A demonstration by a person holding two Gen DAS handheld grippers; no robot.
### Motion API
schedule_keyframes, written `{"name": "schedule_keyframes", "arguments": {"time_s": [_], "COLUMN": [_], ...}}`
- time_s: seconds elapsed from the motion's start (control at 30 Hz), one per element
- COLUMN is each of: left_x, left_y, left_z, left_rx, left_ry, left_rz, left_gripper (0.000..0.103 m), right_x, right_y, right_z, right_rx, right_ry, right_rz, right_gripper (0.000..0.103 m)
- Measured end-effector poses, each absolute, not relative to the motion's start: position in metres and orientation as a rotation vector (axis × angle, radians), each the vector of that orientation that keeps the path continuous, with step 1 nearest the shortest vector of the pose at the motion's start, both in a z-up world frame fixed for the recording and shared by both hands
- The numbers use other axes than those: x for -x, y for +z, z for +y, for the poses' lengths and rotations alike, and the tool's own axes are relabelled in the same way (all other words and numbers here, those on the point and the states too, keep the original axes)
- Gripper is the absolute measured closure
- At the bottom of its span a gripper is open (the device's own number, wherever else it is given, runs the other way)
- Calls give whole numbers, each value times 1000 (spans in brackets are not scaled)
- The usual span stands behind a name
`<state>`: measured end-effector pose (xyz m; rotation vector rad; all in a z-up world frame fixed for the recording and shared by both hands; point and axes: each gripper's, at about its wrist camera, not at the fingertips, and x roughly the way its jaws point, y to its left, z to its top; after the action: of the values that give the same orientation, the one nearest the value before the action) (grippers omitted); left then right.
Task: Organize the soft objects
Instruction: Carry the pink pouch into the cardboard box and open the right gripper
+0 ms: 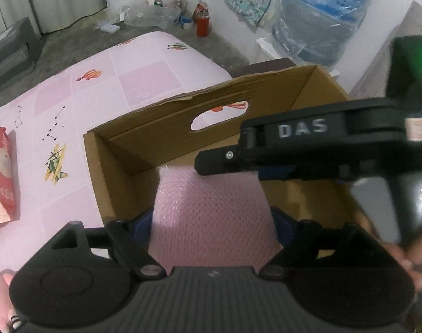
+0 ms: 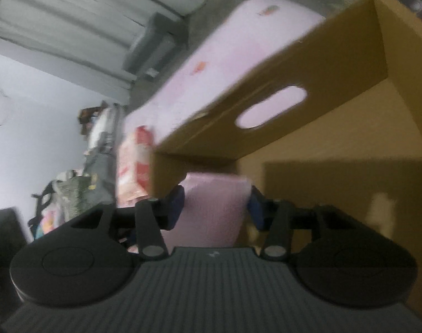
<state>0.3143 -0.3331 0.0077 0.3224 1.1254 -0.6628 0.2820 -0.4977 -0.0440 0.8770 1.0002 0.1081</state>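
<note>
Bare concrete floor and white walls at the back, with grey curtains at the left. Filling the foreground, a bed under a pink bed sheet (image 1: 105, 63) printed with cacti, constellations and paper planes.

Set on that sheet, an open cardboard box (image 1: 161, 127), flaps gone, top edge torn, oval handle hole cut through the far wall. Beyond it on the floor, a large water jug (image 1: 322, 25) wrapped in clear plastic.

Inside the box, reaching from the near side down toward the far wall, a sheet of pink bubble wrap (image 1: 211, 194).

Left gripper (image 1: 211, 222) angled steeply down over the box, jaws spread wide, blue pads (image 1: 143, 229) tight against the two side edges of the bubble wrap and gripping it.

Right gripper (image 2: 215, 205) coming in from the right, crossing just above the wrap in the left wrist view, carried by a hand (image 1: 405, 258) at the right edge. Jaws partly open, the same pink wrap between them, its edges right at the pads. Pressing or only flanking: cannot tell through the blur.

Near the left edge of the bed, well apart from the box, a red-and-white packet (image 1: 2, 177) lying flat.

Far back on the floor, among clutter, a red bottle (image 1: 202, 25) standing upright.
</note>
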Motion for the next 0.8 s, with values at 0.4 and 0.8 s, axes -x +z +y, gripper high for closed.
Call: {"name": "schedule_keyframes", "arguments": {"time_s": [0.4, 0.8], "left_x": [-298, -273], "left_y": [40, 81], "left_z": [-303, -226], "left_rx": [-324, -268], "left_ry": [-675, -644], "left_rz": [1048, 944], "left_gripper": [17, 7], "right_x": [-292, -273], "right_y": [-83, -101], "right_z": [-504, -483], "right_rx": [-809, -829], "right_ry": [-1, -1], "right_rz": [1068, 1227], "right_gripper": [56, 57]}}
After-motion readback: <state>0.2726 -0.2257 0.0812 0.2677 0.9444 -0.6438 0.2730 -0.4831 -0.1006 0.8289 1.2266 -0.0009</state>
